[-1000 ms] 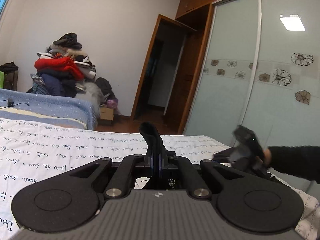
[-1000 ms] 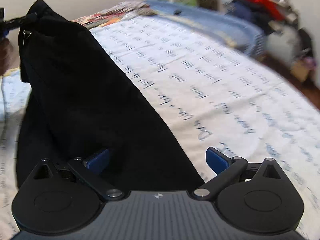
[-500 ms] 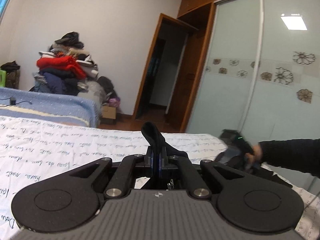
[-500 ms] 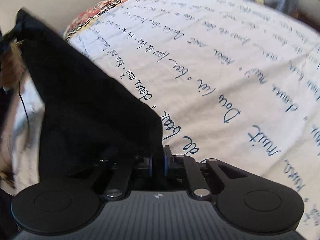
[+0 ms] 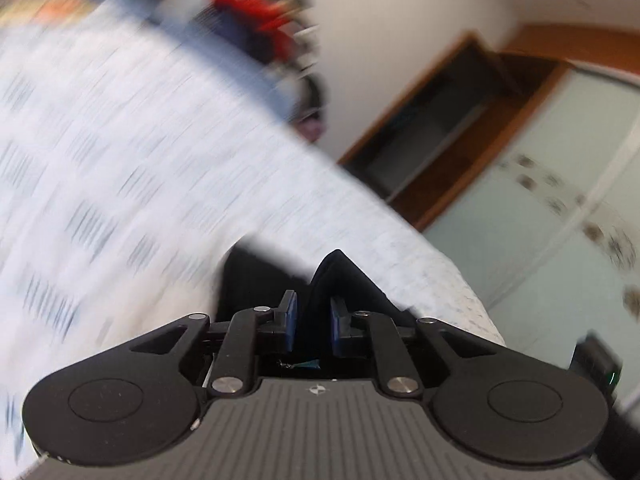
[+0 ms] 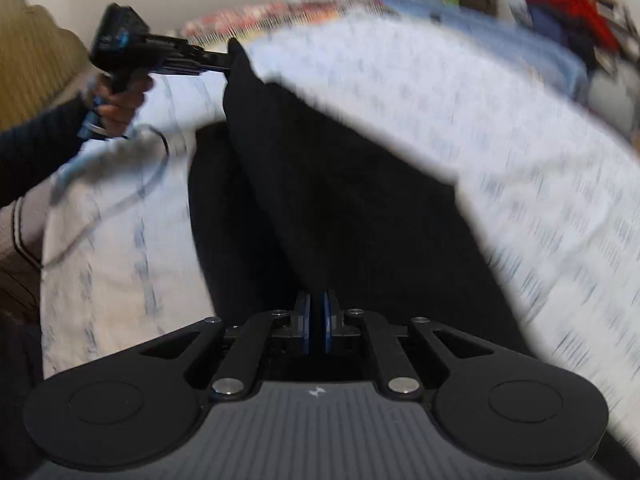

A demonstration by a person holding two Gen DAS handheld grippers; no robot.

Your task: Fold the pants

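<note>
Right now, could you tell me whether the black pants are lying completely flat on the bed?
No, the left gripper lifts one corner of the pants into a raised fold.

The black pants [image 6: 340, 200] cover the near middle of the bed [image 6: 520, 152], and bare sheet lies open on both sides of them. At the bed's far edge a heap of clothes [image 6: 568, 12] blocks the way. Past the foot, a wardrobe door [image 5: 560, 160] closes that side.
</note>
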